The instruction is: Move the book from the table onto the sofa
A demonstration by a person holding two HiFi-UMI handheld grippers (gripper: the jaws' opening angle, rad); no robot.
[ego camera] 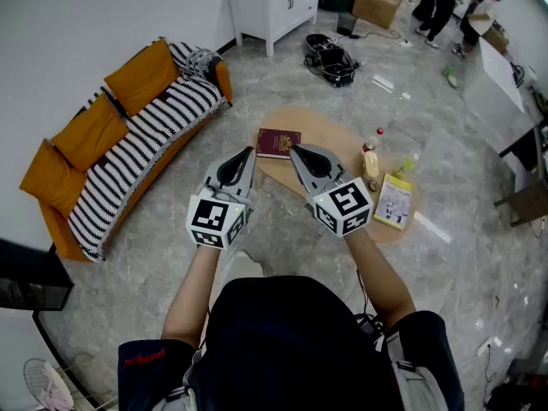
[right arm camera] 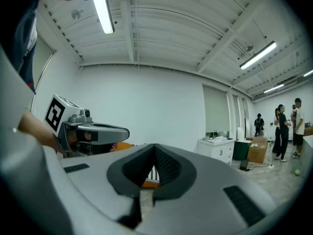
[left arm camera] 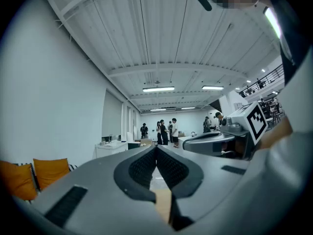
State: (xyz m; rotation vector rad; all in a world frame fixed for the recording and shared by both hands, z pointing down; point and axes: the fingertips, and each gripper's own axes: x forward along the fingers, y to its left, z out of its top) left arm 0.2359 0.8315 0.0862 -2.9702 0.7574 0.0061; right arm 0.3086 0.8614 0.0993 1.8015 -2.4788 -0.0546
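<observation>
Just beyond the clenched, empty jaws of left gripper [ego camera: 250, 151] and right gripper [ego camera: 293, 148], the book [ego camera: 278, 143] lies on the tabletop [ego camera: 332, 134]

Dark red book [ego camera: 278, 142] with gold emblem, orange sofa [ego camera: 51, 221] under black-and-white striped throw [ego camera: 145, 148], orange cushions [ego camera: 141, 75], pale wood table [ego camera: 330, 131], grey left gripper [ego camera: 248, 152] and right gripper [ego camera: 294, 151] with black-and-white marker cubes [ego camera: 217, 219], yellow booklet [ego camera: 395, 200], white cabinet [ego camera: 274, 2], grey marbled floor [ego camera: 154, 247].

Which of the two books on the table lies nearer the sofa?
The dark red book, at the end of the table that faces the sofa; the yellow-covered book lies at the opposite end.
</observation>
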